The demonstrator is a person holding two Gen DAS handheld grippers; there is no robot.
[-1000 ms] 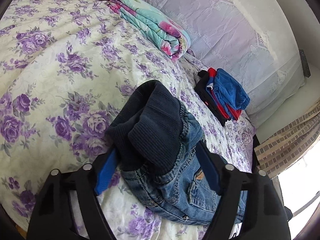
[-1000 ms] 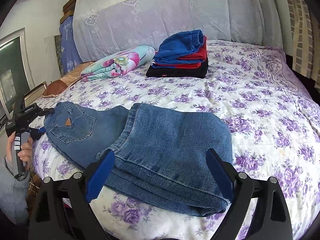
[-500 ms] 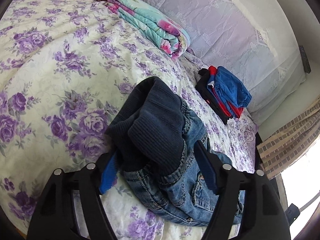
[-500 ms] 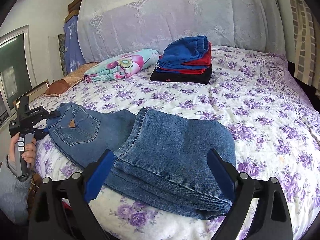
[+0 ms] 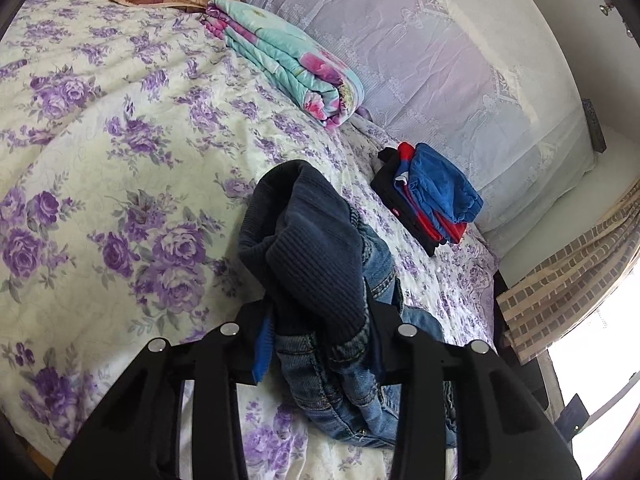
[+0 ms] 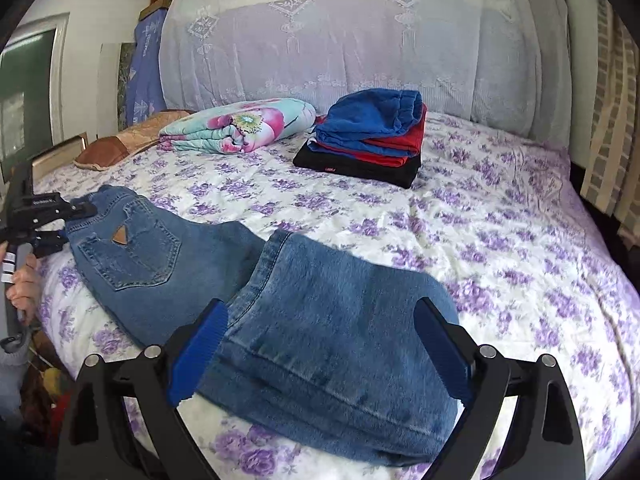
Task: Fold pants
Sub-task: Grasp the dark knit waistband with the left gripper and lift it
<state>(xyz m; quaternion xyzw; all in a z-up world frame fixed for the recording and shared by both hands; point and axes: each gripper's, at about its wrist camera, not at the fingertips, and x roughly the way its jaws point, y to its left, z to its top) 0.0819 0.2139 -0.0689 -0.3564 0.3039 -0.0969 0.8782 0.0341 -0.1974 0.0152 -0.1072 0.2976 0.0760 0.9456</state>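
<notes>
Left wrist view: the left gripper (image 5: 320, 344) clamps the waistband (image 5: 316, 256) of the jeans (image 6: 248, 284). The right gripper (image 6: 320, 356) hovers spread above the folded legs (image 6: 344, 340); carry the waistband over evenly, edges aligned.

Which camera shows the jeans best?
The right wrist view: the jeans lie spread across the bed, back pocket and folded legs both visible. The left wrist view shows only the bunched waistband, close up, pinched in the left tongs; the legs are hidden.
</notes>
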